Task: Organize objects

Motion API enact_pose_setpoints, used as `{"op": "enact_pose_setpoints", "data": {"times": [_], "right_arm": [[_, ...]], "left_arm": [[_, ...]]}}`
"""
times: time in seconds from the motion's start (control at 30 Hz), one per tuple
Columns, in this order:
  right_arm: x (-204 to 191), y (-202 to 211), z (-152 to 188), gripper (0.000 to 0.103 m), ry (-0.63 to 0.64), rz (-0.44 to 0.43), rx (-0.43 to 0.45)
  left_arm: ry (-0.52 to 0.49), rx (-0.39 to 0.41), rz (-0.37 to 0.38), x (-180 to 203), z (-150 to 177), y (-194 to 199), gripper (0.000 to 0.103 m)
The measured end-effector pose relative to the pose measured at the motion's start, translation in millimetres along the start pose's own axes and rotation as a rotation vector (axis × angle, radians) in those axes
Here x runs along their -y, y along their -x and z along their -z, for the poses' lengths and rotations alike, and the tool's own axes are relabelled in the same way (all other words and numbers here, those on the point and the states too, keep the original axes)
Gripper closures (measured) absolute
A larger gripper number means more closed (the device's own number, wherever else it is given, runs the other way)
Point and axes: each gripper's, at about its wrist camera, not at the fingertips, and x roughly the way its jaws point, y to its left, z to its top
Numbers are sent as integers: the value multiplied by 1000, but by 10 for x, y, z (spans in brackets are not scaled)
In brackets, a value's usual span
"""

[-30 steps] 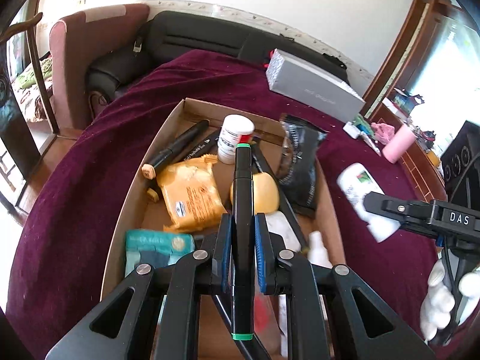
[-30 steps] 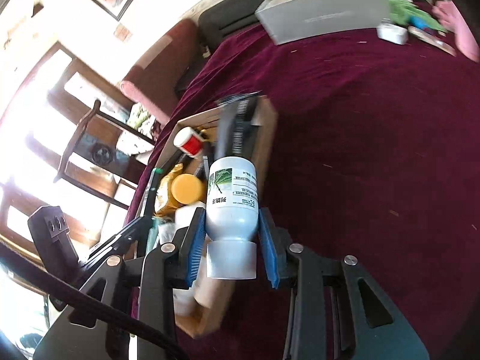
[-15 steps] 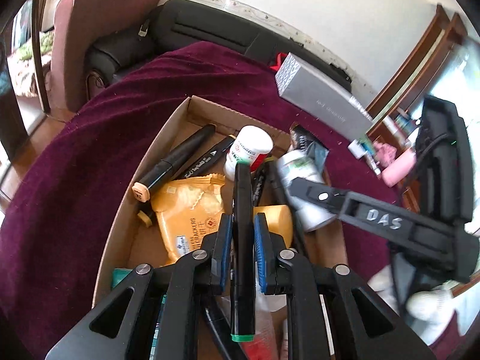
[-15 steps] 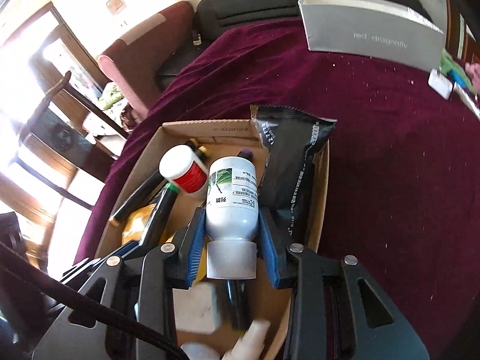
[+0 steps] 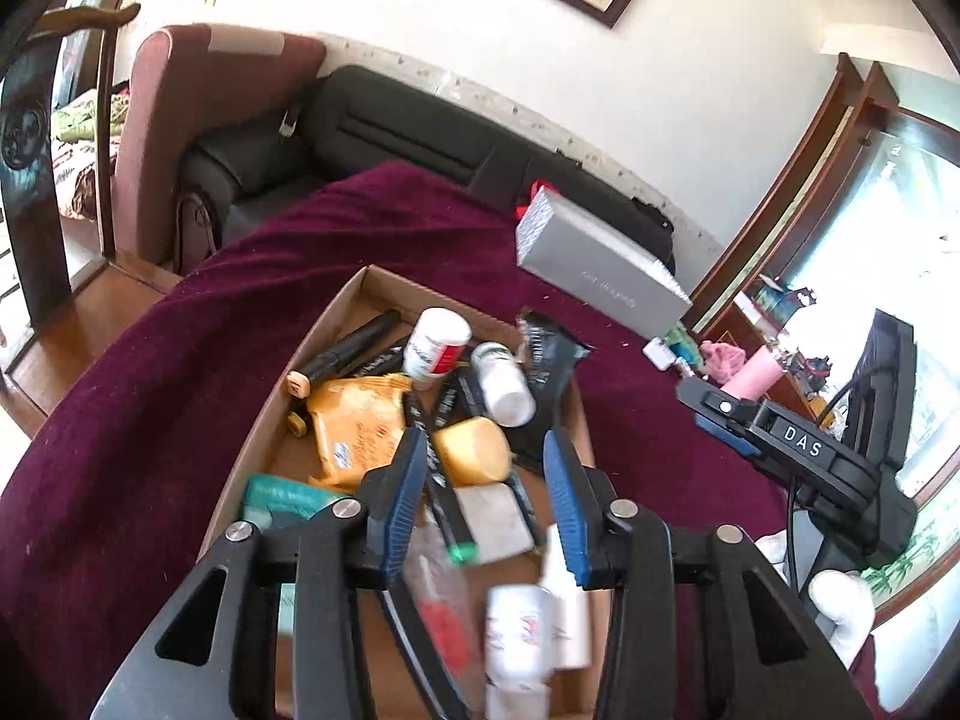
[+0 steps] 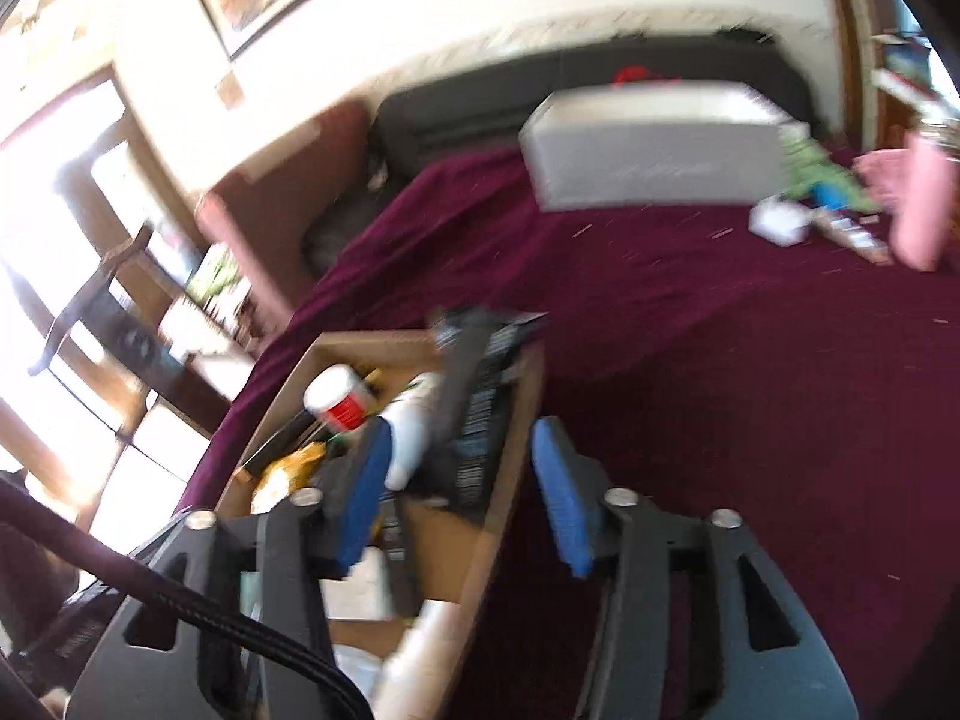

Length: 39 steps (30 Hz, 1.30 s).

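Note:
A cardboard box [image 5: 270, 420] on a maroon cloth holds several items. My left gripper [image 5: 483, 450] hovers over it with its jaws opening and nothing between the pads. A black marker with a green end [image 5: 447, 510] lies loose in the box under it. A white bottle [image 5: 501, 387] lies in the box beside a black packet [image 5: 549, 360]. My right gripper [image 6: 459, 438] hangs over the box's right rim [image 6: 510, 480], jaws opening and empty, with the white bottle [image 6: 414, 426] lying below it. The right wrist view is blurred.
In the box are also a yellow pouch [image 5: 360, 420], a red-labelled white jar [image 5: 435, 348] and a yellow round thing [image 5: 474, 450]. A grey carton [image 5: 600, 282] and a pink bottle [image 5: 753, 378] stand on the cloth's far right. A black sofa [image 5: 390, 126] lies behind.
The left gripper let go of the black marker, which now lies in the box. The right gripper released the white bottle into the box. Both have lifted and their jaws stand apart.

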Motion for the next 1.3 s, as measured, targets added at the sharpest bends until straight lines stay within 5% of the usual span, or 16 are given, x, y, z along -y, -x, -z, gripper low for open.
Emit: {"op": "enact_pose_setpoints", "data": {"times": [0.33, 0.57, 1.03, 1.3], "right_arm": [[610, 466, 220, 44, 53, 174, 149], [1384, 606, 349, 44, -74, 258, 165], [2191, 388, 466, 42, -307, 414, -24], [2142, 345, 515, 24, -265, 423, -52]], "left_arm": [[-165, -8, 6, 846, 304, 79, 67], [-296, -87, 14, 1506, 652, -227, 67], [-431, -343, 100, 2135, 1405, -1104, 67], [-330, -398, 160, 1979, 1371, -1161, 66]]}}
